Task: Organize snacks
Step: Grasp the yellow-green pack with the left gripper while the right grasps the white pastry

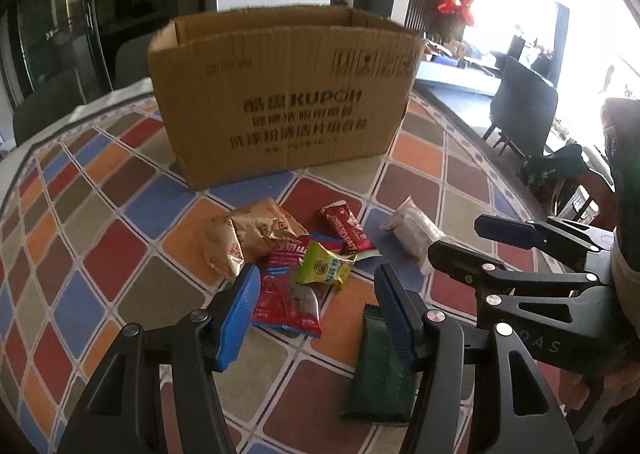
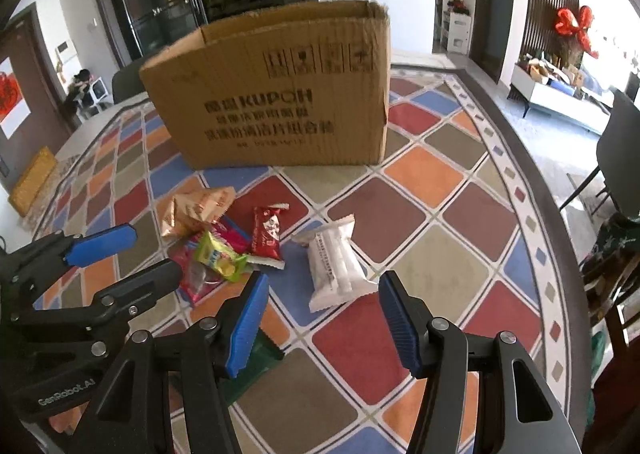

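Observation:
An open cardboard box (image 1: 280, 93) (image 2: 272, 93) stands on the table behind a pile of snacks. My left gripper (image 1: 318, 316) hangs open over a pink-red packet (image 1: 288, 302) and a yellow-green packet (image 1: 324, 266); its right finger covers part of a dark green packet (image 1: 380, 366). Tan packets (image 1: 240, 242) and a red bar (image 1: 346, 230) lie further back. My right gripper (image 2: 324, 324) is open just in front of a white packet (image 2: 336, 266) and touches nothing. Each gripper shows in the other's view: the right gripper (image 1: 480, 244), the left gripper (image 2: 132, 258).
A chequered cloth (image 2: 440, 254) of red, blue, orange and brown squares covers the table. The table's edge curves round at the right, with dark chairs (image 2: 620, 157) (image 1: 520, 105) beyond it. A glass-door cabinet stands behind the box.

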Tool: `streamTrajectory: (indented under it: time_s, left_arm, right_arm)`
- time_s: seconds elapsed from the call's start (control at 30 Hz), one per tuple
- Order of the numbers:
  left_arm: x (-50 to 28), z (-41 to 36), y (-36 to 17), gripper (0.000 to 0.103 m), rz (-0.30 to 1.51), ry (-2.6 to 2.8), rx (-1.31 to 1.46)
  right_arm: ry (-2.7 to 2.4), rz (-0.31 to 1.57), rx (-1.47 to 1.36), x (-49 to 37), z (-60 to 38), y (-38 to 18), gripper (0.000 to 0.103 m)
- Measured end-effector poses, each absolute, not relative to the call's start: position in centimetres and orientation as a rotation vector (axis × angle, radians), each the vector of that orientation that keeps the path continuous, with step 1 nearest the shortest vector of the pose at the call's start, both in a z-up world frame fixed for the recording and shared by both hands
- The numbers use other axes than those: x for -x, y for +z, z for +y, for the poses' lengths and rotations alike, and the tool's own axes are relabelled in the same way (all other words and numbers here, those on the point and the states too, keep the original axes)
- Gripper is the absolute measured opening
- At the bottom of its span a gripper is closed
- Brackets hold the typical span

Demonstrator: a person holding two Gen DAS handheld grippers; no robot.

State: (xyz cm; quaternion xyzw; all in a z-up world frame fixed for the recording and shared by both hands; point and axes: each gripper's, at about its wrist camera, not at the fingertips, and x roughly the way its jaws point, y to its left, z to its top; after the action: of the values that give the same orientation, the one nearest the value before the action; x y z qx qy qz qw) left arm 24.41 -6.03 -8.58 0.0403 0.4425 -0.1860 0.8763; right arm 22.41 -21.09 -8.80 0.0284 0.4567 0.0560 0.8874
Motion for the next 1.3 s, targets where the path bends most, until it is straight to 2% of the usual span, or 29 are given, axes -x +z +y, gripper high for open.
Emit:
streamTrajectory:
  time_s: [0.2, 0.53, 0.7, 0.8, 0.83, 0.9, 0.97, 1.03, 1.13, 1.3]
  left_arm:
    - [-25.8, -6.4, -9.9, 0.058, 0.959, -0.406, -0.081]
    - [-27.4, -7.1, -11.4, 0.049, 0.995, -0.416, -0.083]
    - [-27.4, -7.6, -11.9, 0.04, 0.994, -0.413, -0.098]
    - [-27.4, -7.9, -11.9, 0.032, 0.995, -0.424, -0.097]
    - [-27.3, -7.9, -11.9, 0.026, 0.993, -0.43, -0.095]
    - [-27.3, -8.0, -12.0, 0.022, 1.002, -0.44, -0.093]
    - [-27.1, -8.0, -12.1, 0.017, 1.001, -0.445, -0.087]
    - [-27.0, -8.1, -12.1, 0.013, 1.001, -0.458, -0.073]
    - [-26.8, -8.2, -11.9, 0.013, 0.995, -0.451, -0.074]
    - [-26.2, -8.0, -11.2, 0.013, 0.977, -0.453, -0.058]
  right_arm:
    - [0.124, 0.982, -0.057, -23.8, -21.0, -10.0, 0.058]
    - [0.124, 1.026, -0.059, -25.5, -21.2, -11.6, 0.058]
    - [0.121, 1.044, -0.062, -26.3, -21.1, -12.2, 0.058]
    - [0.124, 1.051, -0.05, -26.6, -20.9, -12.5, 0.058]
    - [0.127, 1.057, -0.05, -26.7, -20.8, -12.7, 0.058]
    - [0.133, 1.062, -0.049, -26.8, -20.7, -12.9, 0.058]
    - [0.134, 1.071, -0.048, -26.7, -20.6, -13.1, 0.054]
    - [0.132, 1.071, -0.05, -26.6, -20.6, -13.2, 0.039]
    - [0.137, 1.072, -0.066, -26.3, -20.7, -13.1, 0.034]
    - [0.137, 1.061, -0.109, -25.7, -21.1, -12.7, 0.033]
